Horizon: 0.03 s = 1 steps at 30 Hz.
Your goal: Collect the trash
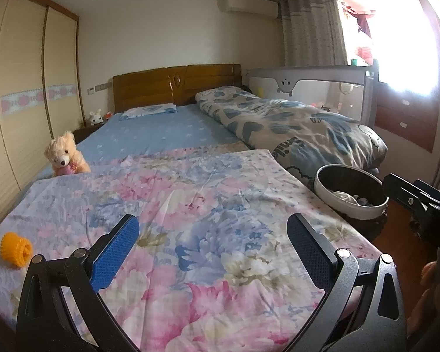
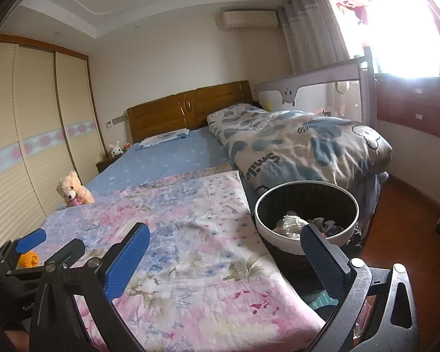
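Note:
A white-rimmed black trash bin stands beside the bed's right edge, with crumpled paper and wrappers inside; it also shows in the right wrist view. My left gripper is open and empty above the floral blanket. My right gripper is open and empty, over the blanket's right edge next to the bin. An orange knobbly object lies on the blanket at the far left, also in the right wrist view. The right gripper shows at the right edge of the left view.
A teddy bear sits at the bed's left side. A rolled quilt lies along the right of the bed. Wardrobe doors line the left wall. A wooden headboard and a cot rail stand behind. Wooden floor lies right of the bin.

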Available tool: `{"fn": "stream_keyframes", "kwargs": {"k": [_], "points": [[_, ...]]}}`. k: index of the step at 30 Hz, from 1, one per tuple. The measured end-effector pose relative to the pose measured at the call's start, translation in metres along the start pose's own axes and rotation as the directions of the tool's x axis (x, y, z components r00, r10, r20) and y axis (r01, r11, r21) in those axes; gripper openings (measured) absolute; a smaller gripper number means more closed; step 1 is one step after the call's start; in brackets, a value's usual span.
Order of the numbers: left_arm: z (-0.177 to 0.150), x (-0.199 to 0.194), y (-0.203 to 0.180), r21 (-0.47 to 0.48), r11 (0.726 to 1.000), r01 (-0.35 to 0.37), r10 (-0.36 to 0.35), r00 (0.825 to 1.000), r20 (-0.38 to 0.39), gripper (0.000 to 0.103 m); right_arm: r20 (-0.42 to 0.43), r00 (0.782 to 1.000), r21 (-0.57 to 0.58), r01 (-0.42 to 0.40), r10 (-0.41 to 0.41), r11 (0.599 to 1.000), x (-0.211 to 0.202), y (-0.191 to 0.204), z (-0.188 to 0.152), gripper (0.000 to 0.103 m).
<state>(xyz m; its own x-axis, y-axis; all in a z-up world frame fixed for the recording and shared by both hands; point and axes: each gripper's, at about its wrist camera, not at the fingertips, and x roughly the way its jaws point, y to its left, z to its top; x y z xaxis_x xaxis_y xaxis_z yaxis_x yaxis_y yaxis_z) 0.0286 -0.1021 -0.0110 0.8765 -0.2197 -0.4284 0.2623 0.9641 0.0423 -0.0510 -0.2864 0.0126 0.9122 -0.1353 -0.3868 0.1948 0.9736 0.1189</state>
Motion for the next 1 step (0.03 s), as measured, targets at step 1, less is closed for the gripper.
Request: {"fn": "stream_keyframes", "kwargs": {"k": [1], "points": [[-0.0011,0.0020,0.0009,-0.004,1.000,0.000,0.000,1.000,-0.008,0.103,-0.007,1.000,0.002,-0.004,0.004,1.000,0.0034,-0.0008,0.0006,0.103]]}}
